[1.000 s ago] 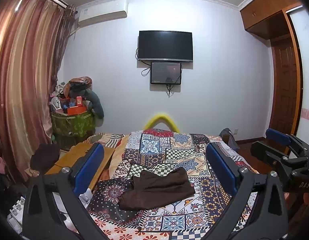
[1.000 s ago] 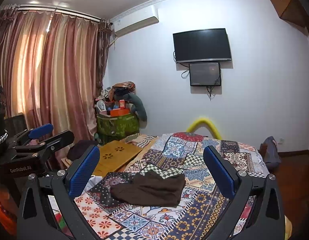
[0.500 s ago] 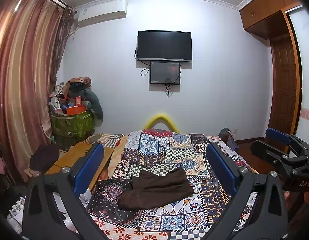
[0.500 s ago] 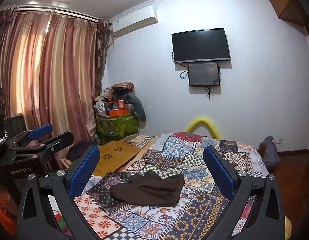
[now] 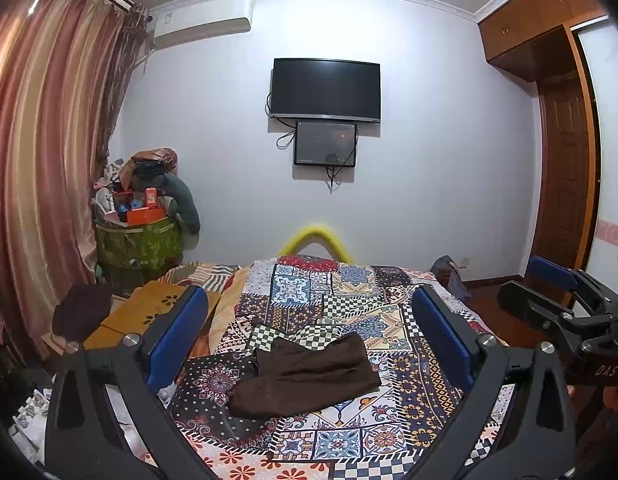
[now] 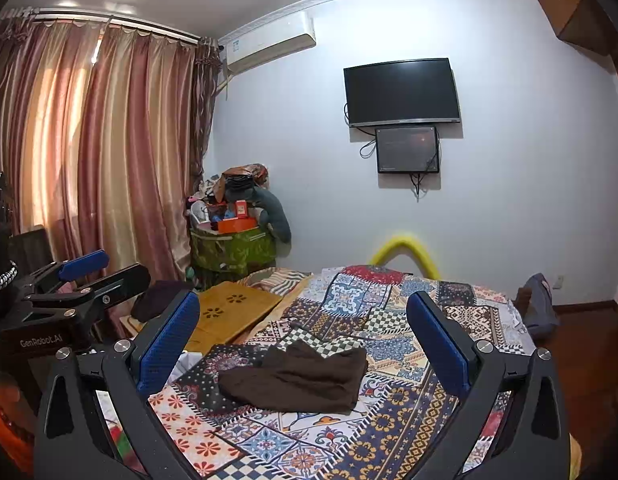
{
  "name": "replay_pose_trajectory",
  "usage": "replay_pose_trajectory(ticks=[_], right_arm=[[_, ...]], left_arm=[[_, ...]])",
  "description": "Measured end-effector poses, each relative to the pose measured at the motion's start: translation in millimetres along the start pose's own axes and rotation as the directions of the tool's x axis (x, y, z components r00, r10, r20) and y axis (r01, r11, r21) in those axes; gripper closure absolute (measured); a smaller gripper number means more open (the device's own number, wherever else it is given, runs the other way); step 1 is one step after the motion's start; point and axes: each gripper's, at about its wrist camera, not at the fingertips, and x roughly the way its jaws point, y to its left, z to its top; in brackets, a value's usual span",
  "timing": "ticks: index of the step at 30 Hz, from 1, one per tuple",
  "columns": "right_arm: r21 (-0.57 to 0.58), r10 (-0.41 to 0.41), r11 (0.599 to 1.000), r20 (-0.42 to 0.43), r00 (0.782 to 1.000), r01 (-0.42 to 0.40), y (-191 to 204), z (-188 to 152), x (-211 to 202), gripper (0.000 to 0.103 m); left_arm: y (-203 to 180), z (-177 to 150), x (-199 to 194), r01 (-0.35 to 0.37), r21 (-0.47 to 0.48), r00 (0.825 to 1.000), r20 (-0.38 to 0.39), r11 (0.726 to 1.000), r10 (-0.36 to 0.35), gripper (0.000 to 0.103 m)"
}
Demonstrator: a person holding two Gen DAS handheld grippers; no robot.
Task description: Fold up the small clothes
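Both my left gripper (image 5: pixel 309 344) and right gripper (image 6: pixel 303 344) hang spread wide and empty above the patchwork bedspread (image 5: pixel 341 308). The brown garment (image 5: pixel 305 376) lies rumpled near the bed's near edge; it looks soft and light, so I'd pinch its corners.

My left gripper (image 5: pixel 309 344) is a matte black frame with 2 long fingers, each lined with a flat blue pad (image 5: pixel 177 334) and pinned by round silver screws. My right gripper (image 6: pixel 303 342) is built the same, though its blue pads (image 6: pixel 167 346) show a fine dotted grip texture. Seen from the other side, the right unit carries white "DAS" lettering, and the left reads "GenRobot.AI" beside a black-and-white braided cable (image 6: pixel 3 276).
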Motion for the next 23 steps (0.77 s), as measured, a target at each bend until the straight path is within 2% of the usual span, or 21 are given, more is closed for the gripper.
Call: replay_pose_trajectory(ticks=[23], right_arm=[[0.011, 0.0, 1.0, -0.019, 1.0, 0.0, -8, -1, 7, 0.0]], left_arm=[[0, -2, 11, 0.022, -0.009, 0.999, -0.035, 1.0, -0.022, 0.0]])
